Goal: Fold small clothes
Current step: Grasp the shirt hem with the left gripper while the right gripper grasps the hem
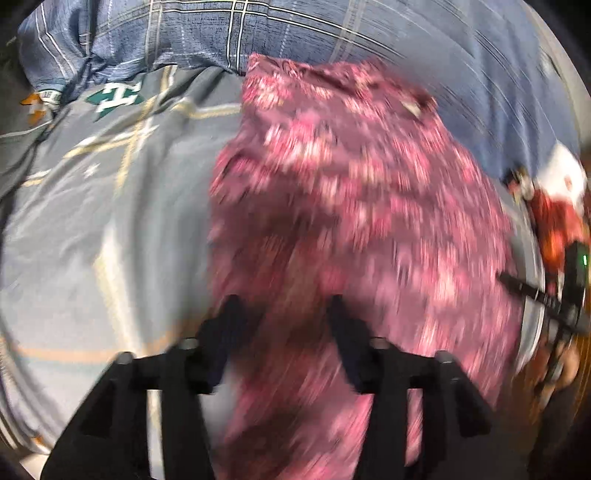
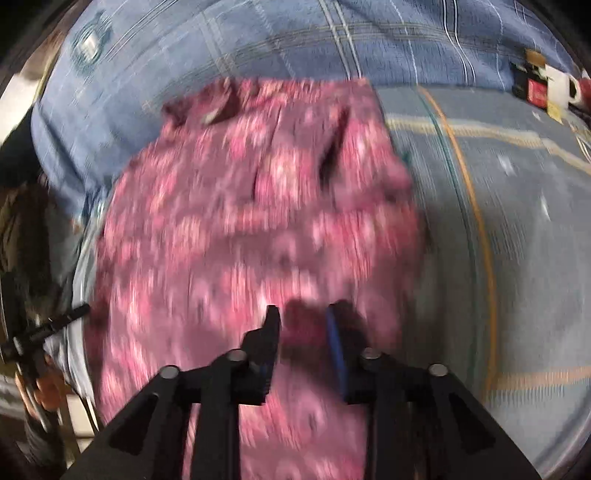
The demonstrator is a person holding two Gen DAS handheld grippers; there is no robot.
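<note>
A pink patterned garment (image 1: 351,184) lies spread on the grey bed sheet (image 1: 92,221), blurred by motion. My left gripper (image 1: 284,301) hangs over the garment's near left part, open, with its fingers set wide and cloth showing below the gap. In the right wrist view the same garment (image 2: 240,221) fills the middle of the picture. My right gripper (image 2: 303,310) is over its near edge, open by a narrower gap. A dark fold of the cloth shows between its fingers, and the pads do not press on it.
A blue plaid blanket (image 1: 295,29) is bunched along the far side, also seen as the blue blanket (image 2: 258,37). A red-and-white object (image 1: 554,206) lies at the right. Black gear of the other hand-held device (image 1: 546,295) shows at the edge. Bare grey sheet (image 2: 517,240) lies to the right.
</note>
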